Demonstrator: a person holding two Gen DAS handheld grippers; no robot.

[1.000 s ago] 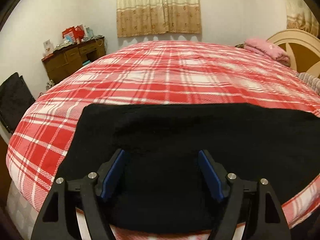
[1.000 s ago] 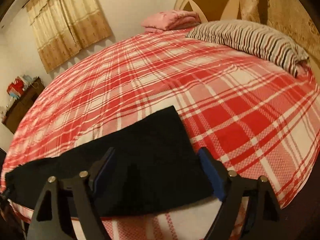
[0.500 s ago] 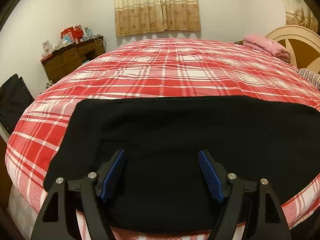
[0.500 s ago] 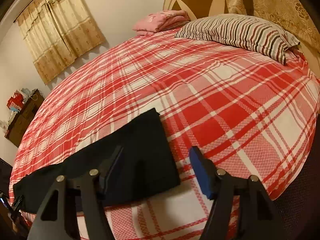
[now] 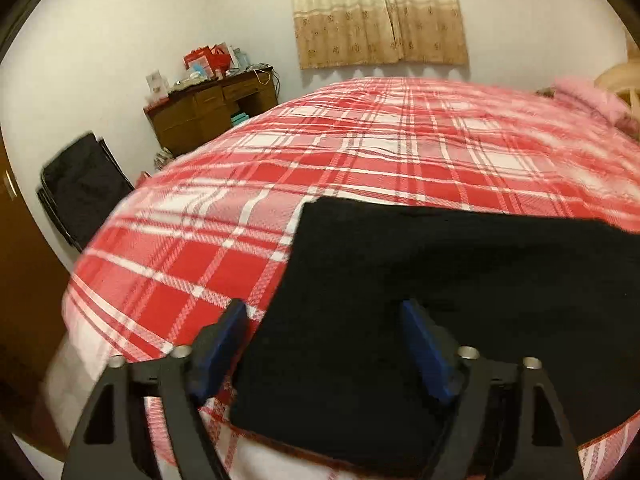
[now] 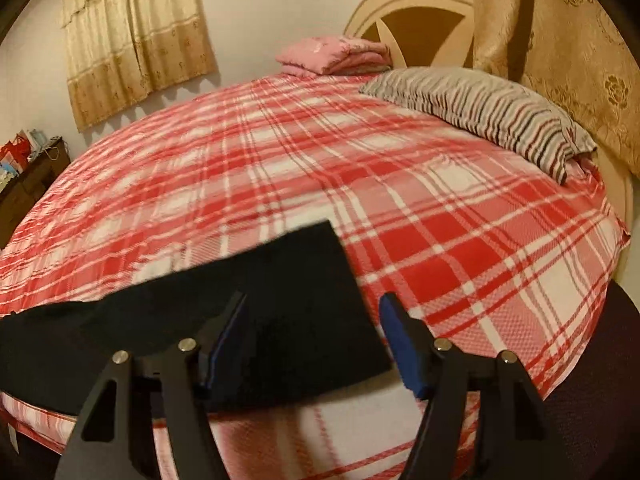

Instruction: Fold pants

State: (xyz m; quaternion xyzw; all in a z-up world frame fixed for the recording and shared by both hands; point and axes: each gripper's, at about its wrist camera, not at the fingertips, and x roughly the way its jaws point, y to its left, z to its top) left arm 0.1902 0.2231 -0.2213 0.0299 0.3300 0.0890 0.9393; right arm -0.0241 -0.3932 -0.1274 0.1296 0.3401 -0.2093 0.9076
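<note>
Along the near edge of the bed point(image 5: 400, 152), black pants point(image 5: 440, 280) are laid flat as a long dark band on the red-and-white plaid cover, already doubled leg over leg as far as can be told; 1 end is seen in each wrist view. In the left wrist view the left gripper point(image 5: 326, 344) is held over the pants' left end, its 2 blue pads spread wide and opening further; the left pad is over bare plaid just outside the cloth edge, the right pad over the black fabric, and nothing is pinched. In the right wrist view the right gripper point(image 6: 312, 340) is held over the pants' right end point(image 6: 280, 300), jaws apart and not clamped; the cloth's end edge lies between the fingers, the right pad just beyond it over the plaid. Whether either gripper's fingertips touch the fabric cannot be told. A striped pillow point(image 6: 480, 116) and a folded pink blanket point(image 6: 336, 56) are set at the headboard point(image 6: 416, 12), well apart from the pants. A wooden desk point(image 5: 212, 112) with clutter and a beige curtain point(image 5: 380, 12) are seen against the far wall. Motion blur is present.
</note>
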